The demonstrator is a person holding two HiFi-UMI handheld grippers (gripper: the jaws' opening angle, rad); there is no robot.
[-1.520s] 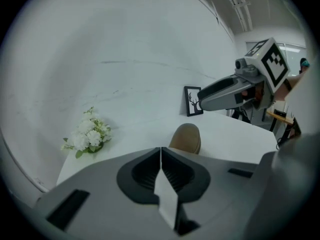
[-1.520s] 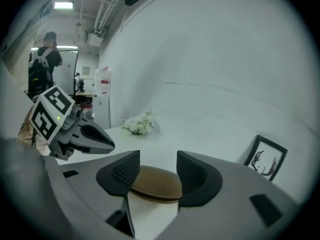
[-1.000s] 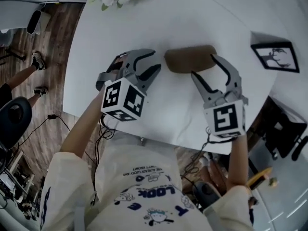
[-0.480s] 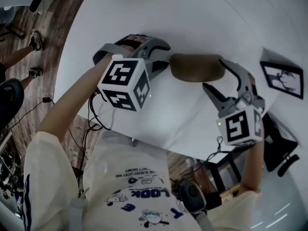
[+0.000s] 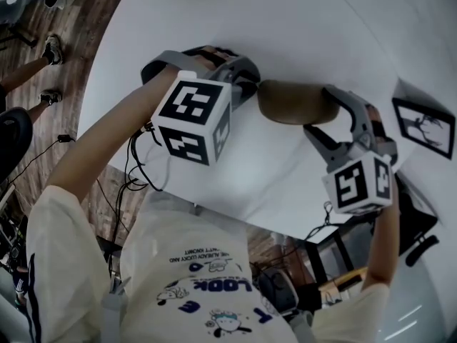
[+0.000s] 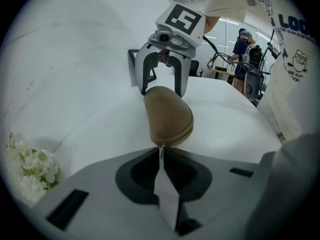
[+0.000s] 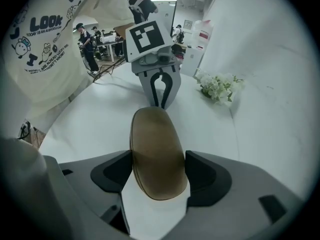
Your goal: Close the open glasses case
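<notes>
A brown oval glasses case (image 5: 296,102) lies on the white table (image 5: 307,20). My left gripper (image 5: 250,91) is at its left end. In the left gripper view the jaws are closing, and their tips (image 6: 161,151) meet on the small zip pull at the end of the case (image 6: 167,114). My right gripper (image 5: 319,111) reaches down over the right end. In the right gripper view its wide jaws (image 7: 159,159) stand on either side of the case (image 7: 157,149), close against both edges. Each gripper faces the other across the case: right (image 6: 162,86), left (image 7: 159,101).
White flowers (image 7: 217,86) lie on the table beyond the left gripper. A black picture frame (image 5: 423,126) sits at the table's right edge. The table's near edge runs just under my hands. People stand in the room behind.
The left gripper has come down to the case's left end and its jaws have gone from wide to nearly together. The right gripper has sunk over the right end.
</notes>
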